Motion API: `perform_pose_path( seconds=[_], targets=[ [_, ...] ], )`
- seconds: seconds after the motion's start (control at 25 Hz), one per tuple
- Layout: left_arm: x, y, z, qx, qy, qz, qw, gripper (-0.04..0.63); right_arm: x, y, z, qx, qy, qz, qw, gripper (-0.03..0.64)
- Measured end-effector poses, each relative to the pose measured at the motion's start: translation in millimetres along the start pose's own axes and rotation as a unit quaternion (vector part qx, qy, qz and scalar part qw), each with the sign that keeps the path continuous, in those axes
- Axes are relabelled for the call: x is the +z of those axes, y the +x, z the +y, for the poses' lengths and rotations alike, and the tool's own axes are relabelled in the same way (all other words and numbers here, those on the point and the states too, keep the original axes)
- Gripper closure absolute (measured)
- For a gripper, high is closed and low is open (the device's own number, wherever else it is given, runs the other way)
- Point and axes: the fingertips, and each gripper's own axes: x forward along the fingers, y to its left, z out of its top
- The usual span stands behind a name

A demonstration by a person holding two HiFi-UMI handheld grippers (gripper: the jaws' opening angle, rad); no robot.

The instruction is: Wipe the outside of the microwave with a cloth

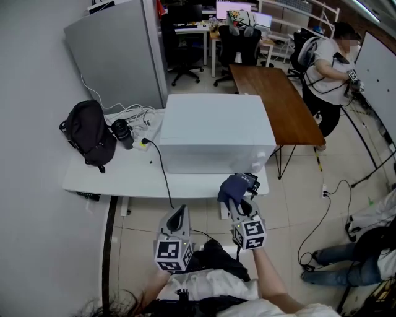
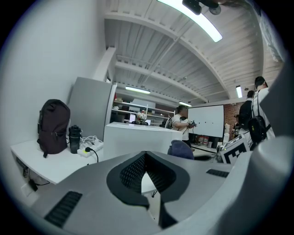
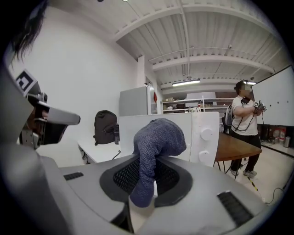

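A black backpack sits left of the microwave. In front of the microwave, the left gripper has its jaws pressed together, empty. Further right, the right gripper pinches the blue cloth (bunched, near the microwave's front right corner).

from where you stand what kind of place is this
Likely a shared office or lab workroom: desks with monitors and office chairs at the back, a whiteboard at the right, and a microwave on a white table.
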Motion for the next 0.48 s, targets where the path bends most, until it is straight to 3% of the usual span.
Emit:
perform_pose_path(
  seconds=[0.2,0.48],
  targets=[
    [-3.0,-21.2,-14.0,-0.016,-0.002,-0.003,0.9999,0.603,19.4,-50.2,15.1,-0.005,0.025,-0.020,0.999,0.532],
    [-9.4,-60.3,-40.0,-0.011,0.018,-0.007,0.9998,0.603,19.4,-131.7,18.5,-0.027,0.052,-0.010,0.998,0.532]
  ],
)
